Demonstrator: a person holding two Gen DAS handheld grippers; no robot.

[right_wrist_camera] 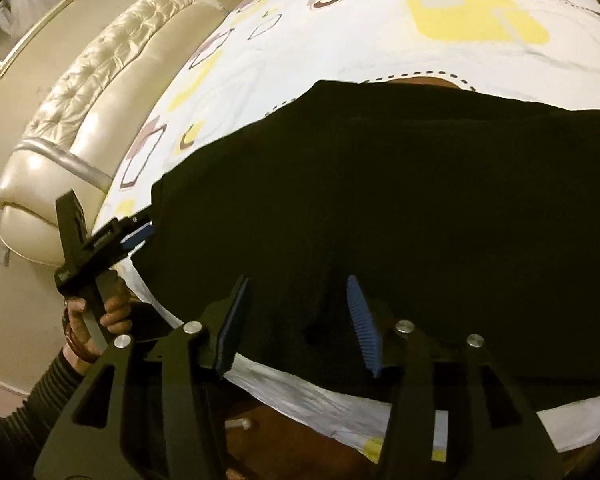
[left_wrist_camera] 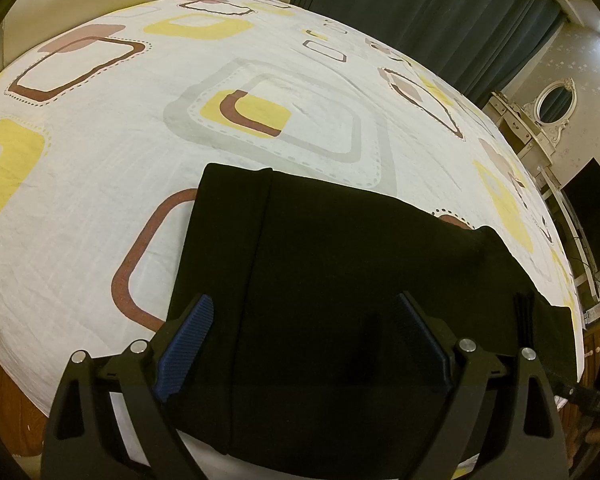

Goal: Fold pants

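Observation:
Black pants (left_wrist_camera: pixel 340 264) lie flat on the patterned bed sheet (left_wrist_camera: pixel 260 80) near the bed's front edge. My left gripper (left_wrist_camera: pixel 304 304) is open, its blue-padded fingers (left_wrist_camera: pixel 188 336) spread over the near edge of the pants, holding nothing. In the right wrist view the pants (right_wrist_camera: pixel 400 184) fill the middle. My right gripper (right_wrist_camera: pixel 298 286) is open above their near edge, with blue pads (right_wrist_camera: pixel 362 324) apart. The left gripper (right_wrist_camera: pixel 140 236) shows there at the pants' left end, held by a hand.
A cream padded headboard (right_wrist_camera: pixel 100 92) stands at the bed's left. Dark curtains (left_wrist_camera: pixel 440 12), a white vanity with an oval mirror (left_wrist_camera: pixel 552 100) and a dark screen (left_wrist_camera: pixel 592 212) line the far wall. The bed's wooden frame (right_wrist_camera: pixel 300 444) shows below the sheet edge.

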